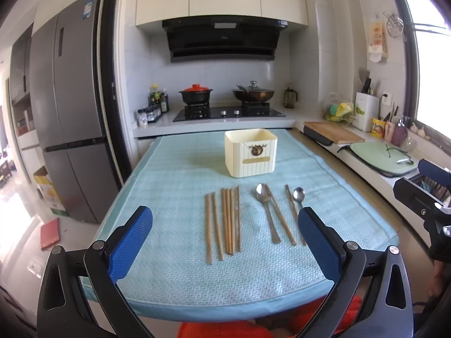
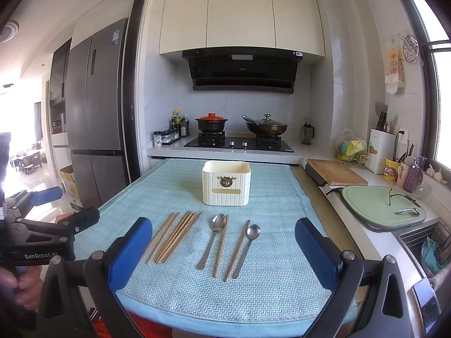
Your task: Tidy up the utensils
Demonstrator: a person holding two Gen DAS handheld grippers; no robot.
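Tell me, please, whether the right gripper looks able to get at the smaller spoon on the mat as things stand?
Probably yes. The right gripper is open and empty, and the smaller spoon lies ahead of it with nothing above; only a chopstick lies close alongside its handle.

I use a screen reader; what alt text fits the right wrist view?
Open right gripper hovers over a light blue mat with wooden chopsticks and two metal spoons, a cream utensil box behind them, a kitchen stove beyond.
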